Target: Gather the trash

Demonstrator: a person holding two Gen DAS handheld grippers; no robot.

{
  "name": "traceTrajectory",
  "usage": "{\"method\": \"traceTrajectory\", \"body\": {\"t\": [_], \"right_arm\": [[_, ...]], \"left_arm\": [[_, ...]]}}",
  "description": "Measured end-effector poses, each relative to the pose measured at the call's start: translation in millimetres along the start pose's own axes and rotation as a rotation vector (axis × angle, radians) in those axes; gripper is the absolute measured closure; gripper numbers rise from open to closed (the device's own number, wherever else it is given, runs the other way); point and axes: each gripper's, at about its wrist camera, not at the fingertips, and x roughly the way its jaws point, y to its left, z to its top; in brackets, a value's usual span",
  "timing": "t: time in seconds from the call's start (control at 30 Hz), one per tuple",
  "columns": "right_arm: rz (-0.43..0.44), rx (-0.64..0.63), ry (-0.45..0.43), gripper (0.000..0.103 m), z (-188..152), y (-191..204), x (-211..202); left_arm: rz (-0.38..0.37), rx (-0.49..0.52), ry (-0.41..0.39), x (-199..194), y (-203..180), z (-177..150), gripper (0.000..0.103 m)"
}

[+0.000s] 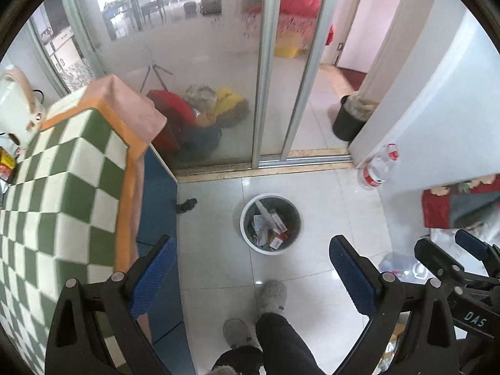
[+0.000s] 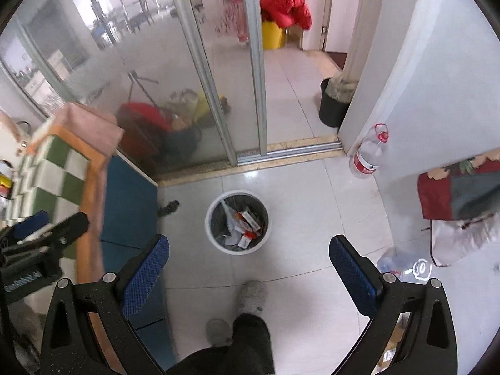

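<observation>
Down on the tiled floor point(image 1: 312, 218), the bin point(image 1: 270, 223) stands already holding cartons and wrappers, handy beside the counter point(image 1: 62, 187). Both the left tongs point(image 1: 250, 276) and the right tongs point(image 2: 249, 273) hang spread and empty above it, likely between pickups.

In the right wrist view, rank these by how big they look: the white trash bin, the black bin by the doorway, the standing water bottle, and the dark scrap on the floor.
1. White trash bin
2. Black bin, though it stands farther from the camera, so its true size is unsure
3. Standing water bottle
4. Dark scrap
</observation>
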Motion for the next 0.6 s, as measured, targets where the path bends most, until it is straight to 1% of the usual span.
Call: {"method": "traceTrajectory", "body": {"t": [0.13,0.27,0.47,0.6], "right_arm": [[0.019,0.025,-0.043,0.0,-22.6,9.8,-74.1],[0.059,0.048,-0.073,0.0,-40.8,12.5,-133.1],[0.116,0.039,-0.12,0.0,-60.2,10.0,-208.2],[0.177,0.023,-0.122,0.0,-59.4,4.3,-239.4]], "left_arm": [[-0.048,0.004,-0.022,-55.1,3.6,-13.6,0.003],[-0.109,-0.009,-0.044,-108.9,5.5,-25.1,0.003],[-0.157,0.003,-0.099,-170.0,0.5,-33.1,0.003],[-0.183,-0.021,-0.118,-198.6,-2.9,-34.3,0.003]]}}
